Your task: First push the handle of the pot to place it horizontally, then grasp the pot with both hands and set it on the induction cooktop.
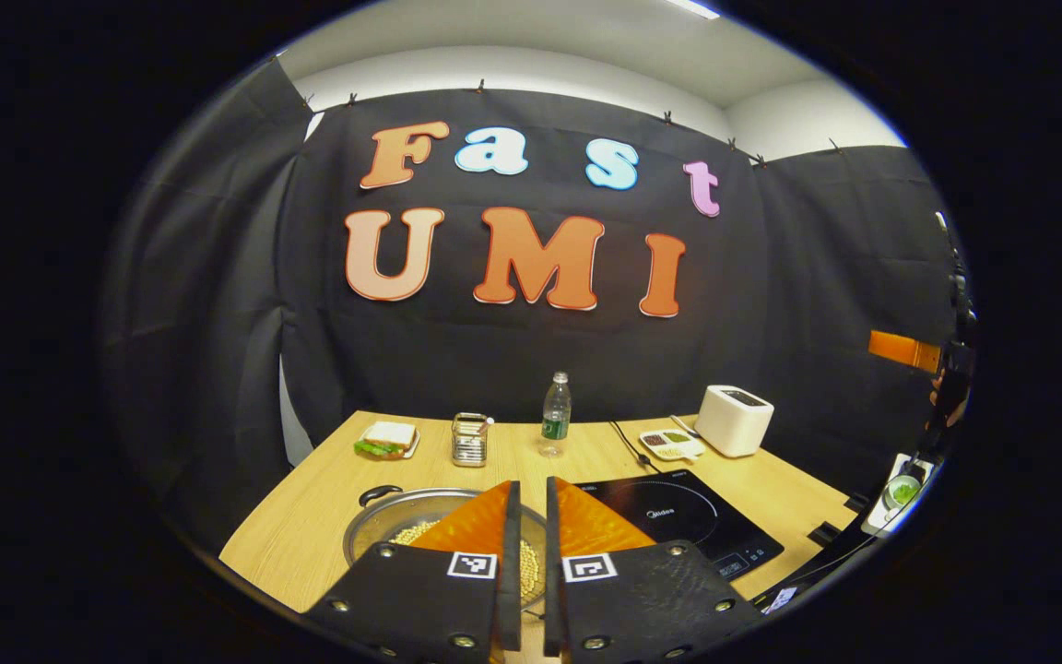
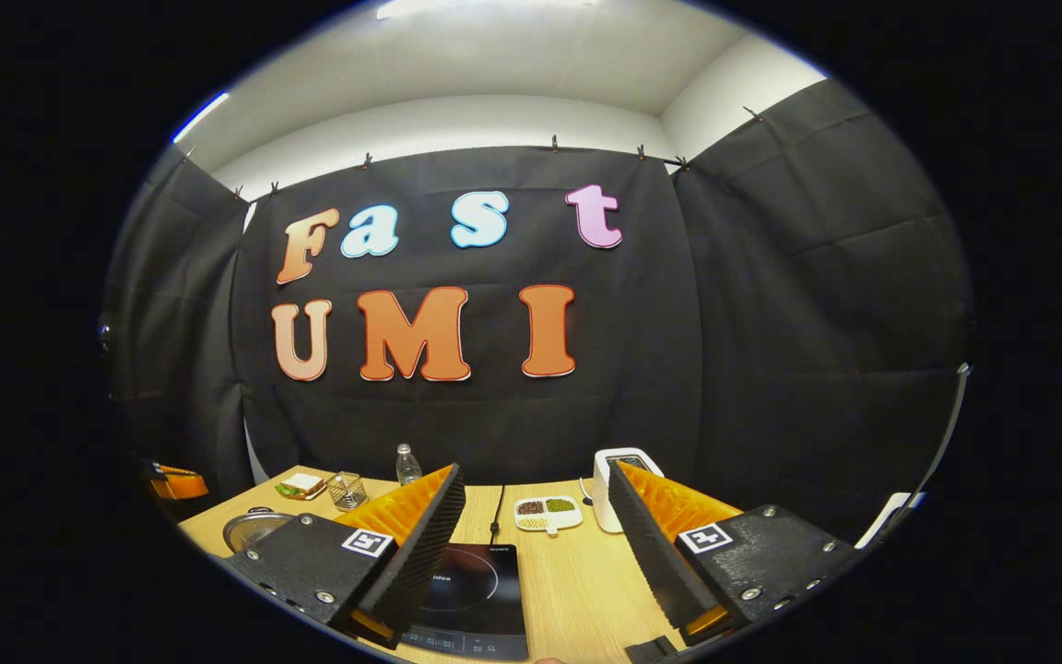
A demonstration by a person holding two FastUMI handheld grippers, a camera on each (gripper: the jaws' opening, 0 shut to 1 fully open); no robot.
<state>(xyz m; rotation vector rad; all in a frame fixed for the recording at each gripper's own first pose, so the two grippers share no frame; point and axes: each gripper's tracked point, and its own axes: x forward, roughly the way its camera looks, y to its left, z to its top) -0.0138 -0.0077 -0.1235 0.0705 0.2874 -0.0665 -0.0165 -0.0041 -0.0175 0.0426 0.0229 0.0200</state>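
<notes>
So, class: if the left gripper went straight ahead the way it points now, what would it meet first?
Probably the pot: the left gripper, nearly shut, points over its right part, with the induction cooktop just right. Depth is unclear.

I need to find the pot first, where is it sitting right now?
In the left gripper view, the pot sits on the table's near left part, just left of the induction cooktop, in front of the sandwich.

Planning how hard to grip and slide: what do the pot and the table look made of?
The round silvery pot looks like polished metal, probably steel: its rim glints. The pale table shows straight wood grain with a matte finish; whether solid wood or laminate cannot be told.
</notes>
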